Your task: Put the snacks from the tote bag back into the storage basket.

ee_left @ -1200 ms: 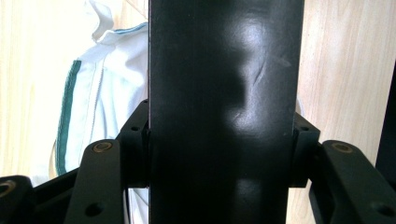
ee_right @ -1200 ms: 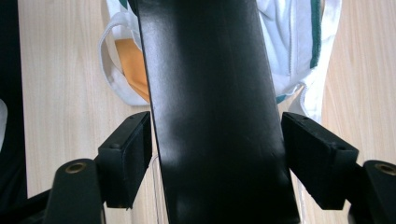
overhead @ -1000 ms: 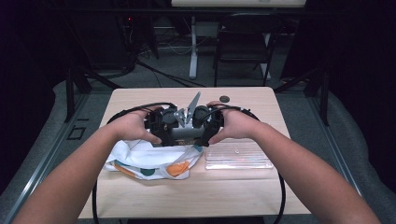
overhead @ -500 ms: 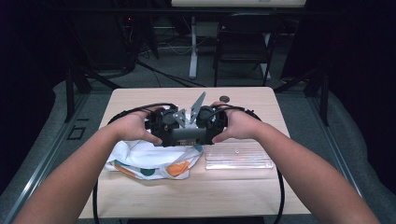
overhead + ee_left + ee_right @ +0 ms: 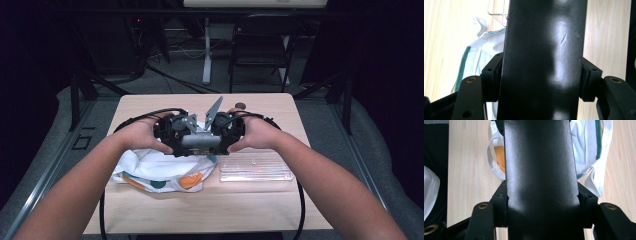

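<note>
Nothing has shifted since a second ago beyond the jaws: the left gripper (image 5: 172,135) has just been opening, its pads lying against a black bar (image 5: 544,50). Smooth, glossy and broad, the bar hangs above a white cloth (image 5: 155,172) on the table (image 5: 250,210), its long axis running straight along the jaws. The right gripper (image 5: 227,132), just closing, clasps it too.

Your forearms are bare, no sleeves. Your left gripper (image 5: 172,136) and right gripper (image 5: 231,134) are black with brass-coloured screws, grey plates on top and trailing black cables.
</note>
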`<state>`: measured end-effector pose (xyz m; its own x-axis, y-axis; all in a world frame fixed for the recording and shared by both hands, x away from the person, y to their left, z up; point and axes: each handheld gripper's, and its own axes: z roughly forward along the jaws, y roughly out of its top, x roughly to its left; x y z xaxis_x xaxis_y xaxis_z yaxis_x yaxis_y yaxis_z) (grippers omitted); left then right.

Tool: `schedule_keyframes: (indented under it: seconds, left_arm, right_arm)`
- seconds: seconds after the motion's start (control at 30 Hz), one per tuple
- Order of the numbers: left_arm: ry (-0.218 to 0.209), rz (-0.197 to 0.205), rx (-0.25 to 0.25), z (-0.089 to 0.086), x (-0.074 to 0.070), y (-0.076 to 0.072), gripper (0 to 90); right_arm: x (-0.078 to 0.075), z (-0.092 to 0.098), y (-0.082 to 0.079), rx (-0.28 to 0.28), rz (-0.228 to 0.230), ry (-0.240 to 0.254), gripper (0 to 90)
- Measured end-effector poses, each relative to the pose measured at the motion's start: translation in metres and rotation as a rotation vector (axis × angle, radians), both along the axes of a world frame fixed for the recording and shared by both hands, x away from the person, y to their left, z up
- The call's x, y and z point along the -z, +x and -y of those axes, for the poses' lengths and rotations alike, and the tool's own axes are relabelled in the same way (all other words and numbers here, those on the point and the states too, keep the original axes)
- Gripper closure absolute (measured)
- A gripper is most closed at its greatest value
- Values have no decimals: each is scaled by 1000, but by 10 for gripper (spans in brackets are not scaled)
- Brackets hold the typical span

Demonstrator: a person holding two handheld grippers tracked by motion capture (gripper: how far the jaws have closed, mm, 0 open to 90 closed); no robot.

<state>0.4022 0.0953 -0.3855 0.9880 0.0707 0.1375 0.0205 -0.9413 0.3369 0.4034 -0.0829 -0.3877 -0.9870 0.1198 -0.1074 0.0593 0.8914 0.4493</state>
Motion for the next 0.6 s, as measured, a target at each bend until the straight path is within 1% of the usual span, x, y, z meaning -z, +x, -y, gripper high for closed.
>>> schedule_keyframes:
  seconds: [0.07, 0.13, 0.23, 0.27, 0.3, 0.33, 0.37, 0.5, 0.57, 0.6]
  left_arm:
    - [-6, -16, -14, 0, 1, 0, 347]
    - [-10, -22, -10, -1, 3, 1, 295]
    - [-24, -16, 5, -3, 6, 3, 258]
    - [-24, -15, 0, -3, 6, 2, 252]
    - [-26, -5, 6, -2, 7, 3, 257]
    - [-23, 8, 13, -2, 6, 2, 260]
    - [-24, 12, 13, -2, 6, 2, 260]
    - [-29, 8, -5, -1, 5, 2, 261]
    - [-24, 10, -7, -2, 4, 3, 261]
    - [-29, 9, -14, -2, 4, 2, 261]
  right_arm:
    - [0, 0, -1, -5, -1, -8, 419]
    - [0, 0, -1, -22, 1, -18, 418]
    - [0, -2, -4, -29, 2, -19, 418]
    - [0, -2, -4, -31, 3, -23, 420]
    - [0, -2, -4, -25, 0, -22, 420]
    - [0, -2, -3, -16, -1, -11, 420]
    - [-1, -1, -3, -14, -4, -3, 420]
    - [-2, -1, -1, -10, -6, -6, 421]
    - [-1, 0, -1, -1, -11, 3, 421]
    - [-1, 0, -1, 3, -11, -2, 421]
